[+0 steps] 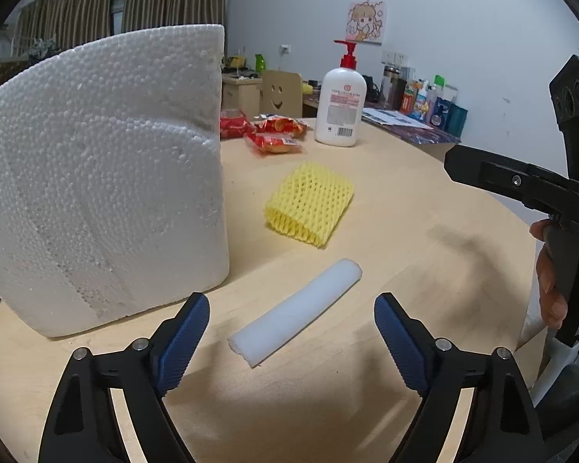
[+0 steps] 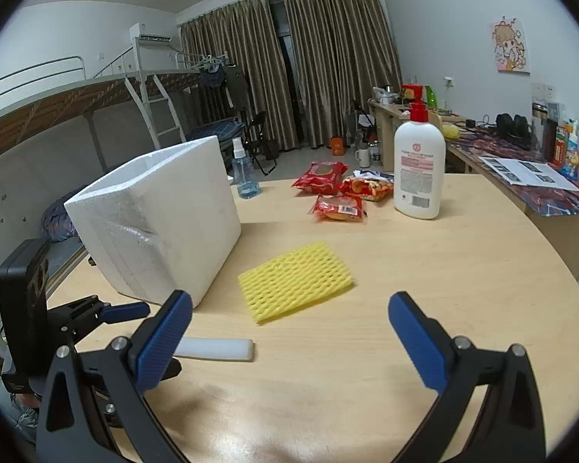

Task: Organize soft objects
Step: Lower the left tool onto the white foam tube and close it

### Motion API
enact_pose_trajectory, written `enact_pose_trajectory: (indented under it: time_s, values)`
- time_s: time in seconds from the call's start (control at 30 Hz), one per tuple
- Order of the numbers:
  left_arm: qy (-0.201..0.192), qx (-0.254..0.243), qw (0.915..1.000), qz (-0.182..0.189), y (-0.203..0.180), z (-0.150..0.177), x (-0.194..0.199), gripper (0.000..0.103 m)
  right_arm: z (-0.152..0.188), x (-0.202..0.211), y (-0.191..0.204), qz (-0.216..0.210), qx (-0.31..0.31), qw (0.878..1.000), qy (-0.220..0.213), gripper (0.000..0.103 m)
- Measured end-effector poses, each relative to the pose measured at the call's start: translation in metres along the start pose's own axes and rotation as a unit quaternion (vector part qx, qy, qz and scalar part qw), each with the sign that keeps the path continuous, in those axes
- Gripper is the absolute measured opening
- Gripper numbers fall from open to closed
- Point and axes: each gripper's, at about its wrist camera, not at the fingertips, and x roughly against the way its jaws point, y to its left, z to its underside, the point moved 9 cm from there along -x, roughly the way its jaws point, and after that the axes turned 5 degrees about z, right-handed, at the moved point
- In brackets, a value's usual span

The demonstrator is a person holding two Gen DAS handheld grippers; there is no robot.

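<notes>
While the left gripper (image 1: 292, 332) hangs low over the table (image 1: 424, 270), its jaws stand wide and grip nothing; the blue pads (image 1: 187, 341) touch nothing. Just ahead of them, between the two fingers' lines, lies the foam stick (image 1: 295, 312), flat on the wood. Its long axis runs diagonally in the left wrist view, near end toward the left finger, far end away to the right, so the jaws sit neither square across it nor along it; I judge a small turn of the wrist would let the pads close across its width.

The right gripper (image 2: 291, 333) is also open and empty, hovering farther back. From its camera the stick (image 2: 216, 348) lies off to the left, half hidden behind its left finger, so the left hand is plainly nearer.

Beyond the stick rests the yellow net (image 1: 308, 204), well apart from it. The foam box (image 1: 100, 177) stands close on the left, likely where the soft things go.
</notes>
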Motion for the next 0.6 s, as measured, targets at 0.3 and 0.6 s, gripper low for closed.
enact_pose_trajectory:
  time_s: [0.3, 0.6]
  values:
    - [0.018, 0.006, 0.9997, 0.014, 0.002, 0.005, -0.003, 0.079, -0.002, -0.004, 0.002, -0.006, 0.003, 1.0, 0.001, 0.103]
    - [0.044, 0.001, 0.9987, 0.024, -0.001, 0.012, -0.011, 0.079, -0.001, -0.004, 0.003, -0.011, 0.002, 1.0, 0.002, 0.103]
